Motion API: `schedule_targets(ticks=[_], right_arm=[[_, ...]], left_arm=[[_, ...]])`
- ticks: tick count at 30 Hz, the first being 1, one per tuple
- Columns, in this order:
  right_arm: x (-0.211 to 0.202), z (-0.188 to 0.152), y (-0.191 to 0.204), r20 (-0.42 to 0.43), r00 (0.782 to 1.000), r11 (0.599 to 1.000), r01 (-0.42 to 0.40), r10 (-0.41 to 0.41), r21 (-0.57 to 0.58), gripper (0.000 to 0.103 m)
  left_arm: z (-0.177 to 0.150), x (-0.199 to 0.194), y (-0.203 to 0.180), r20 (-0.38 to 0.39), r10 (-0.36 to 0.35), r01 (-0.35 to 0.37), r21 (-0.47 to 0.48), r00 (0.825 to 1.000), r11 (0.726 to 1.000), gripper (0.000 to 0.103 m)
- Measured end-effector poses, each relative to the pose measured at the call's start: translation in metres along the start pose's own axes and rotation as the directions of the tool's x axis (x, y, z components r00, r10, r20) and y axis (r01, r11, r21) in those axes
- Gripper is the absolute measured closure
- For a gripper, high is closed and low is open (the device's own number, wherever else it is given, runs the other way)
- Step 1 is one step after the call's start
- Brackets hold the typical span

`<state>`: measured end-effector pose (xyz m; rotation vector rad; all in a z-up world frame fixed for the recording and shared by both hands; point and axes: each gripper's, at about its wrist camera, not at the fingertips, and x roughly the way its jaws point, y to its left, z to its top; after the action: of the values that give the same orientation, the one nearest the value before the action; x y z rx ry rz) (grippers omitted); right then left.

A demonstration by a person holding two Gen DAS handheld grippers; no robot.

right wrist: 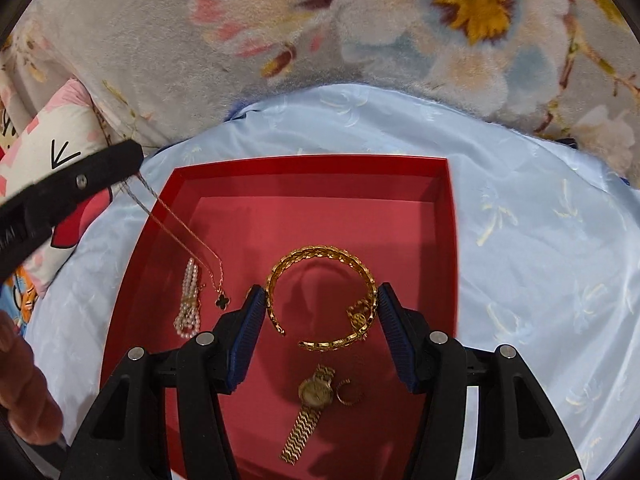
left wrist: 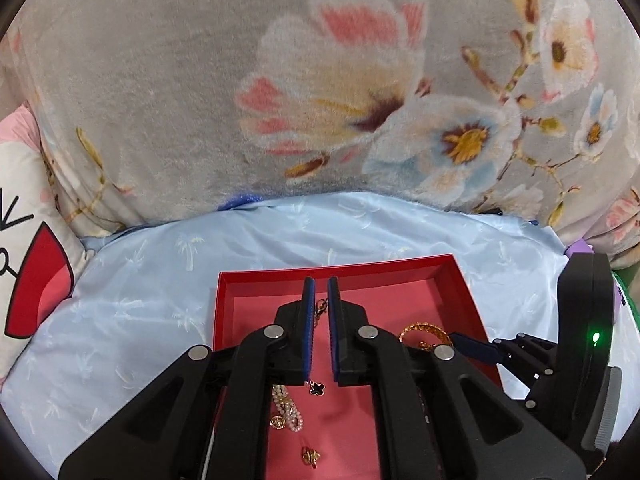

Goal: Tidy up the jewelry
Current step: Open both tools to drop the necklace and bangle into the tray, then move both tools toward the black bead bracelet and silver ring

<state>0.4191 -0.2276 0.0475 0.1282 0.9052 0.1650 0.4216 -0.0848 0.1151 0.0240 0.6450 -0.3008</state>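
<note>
Right wrist view shows most of it: a red tray (right wrist: 448, 216) sits on a light blue sheet (right wrist: 540, 220) on what looks like a bed, with a fluffy floral blanket (right wrist: 400, 40) behind it. Already lying inside the tray are a pearl bracelet (right wrist: 188, 304), a gold watch (right wrist: 310, 404), a small gold ring (right wrist: 349, 394) just beside the watch, and a small gold charm (left wrist: 310, 456) that only the left wrist view catches.

The right tool (right wrist: 322, 304) is gripping a chunky gold cuff bracelet (right wrist: 320, 280) — its blue pads press on the two sides of the cuff, low over the tray floor. Can't tell if the cuff touches the floor yet.

The left tool (left wrist: 321, 308) is clamped shut on a thin chain necklace (right wrist: 188, 236); the chain hangs down from its tips and the black clover pendant (right wrist: 221, 301) dangles near the pearl bracelet, over the left part of the tray.

So the job looks mostly done — several pieces already sit in the tray. What's probably left is letting go of the cuff and laying the necklace down without tangling it in the pearls. No other loose jewelry shows on the sheet.
</note>
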Motion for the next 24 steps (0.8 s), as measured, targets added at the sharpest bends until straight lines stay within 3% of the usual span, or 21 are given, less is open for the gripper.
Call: schedule_targets(ticks=[2,4,11,14,16,24], right_arm=[[0.004,0.004,-0.001,0.007,1.000,1.000,0.006,-0.006,0.013,0.044],[0.002,0.005,-0.002,0.025,1.000,1.000,0.000,0.000,0.023,0.042],[-0.050,-0.018,-0.009,0.125,0.992,1.000,-0.003,0.002,0.009,0.042],[-0.083,-0.044,-0.011,0.163,0.987,1.000,0.016,-0.012,-0.024,0.042],[-0.106,-0.068,-0.013,0.181,0.983,0.999,0.024,-0.017,-0.037,0.042],[-0.164,-0.169,-0.017,0.187,0.981,0.997,0.055,-0.044,-0.052,0.042]], left_arm=[[-0.002,0.004,0.006,0.001,0.025,-0.025,-0.029,1.000,0.999,0.086],[-0.003,0.004,0.013,0.004,0.039,-0.039,-0.061,0.999,0.997,0.058],[-0.019,-0.038,0.029,0.058,0.080,-0.077,-0.051,0.995,0.996,0.057],[-0.036,-0.064,0.030,0.062,0.070,-0.068,-0.026,0.996,0.997,0.049],[-0.055,-0.083,0.031,0.056,0.055,-0.055,-0.010,0.997,0.998,0.042],[-0.149,-0.127,0.020,-0.050,-0.021,0.024,0.066,0.999,0.998,0.042]])
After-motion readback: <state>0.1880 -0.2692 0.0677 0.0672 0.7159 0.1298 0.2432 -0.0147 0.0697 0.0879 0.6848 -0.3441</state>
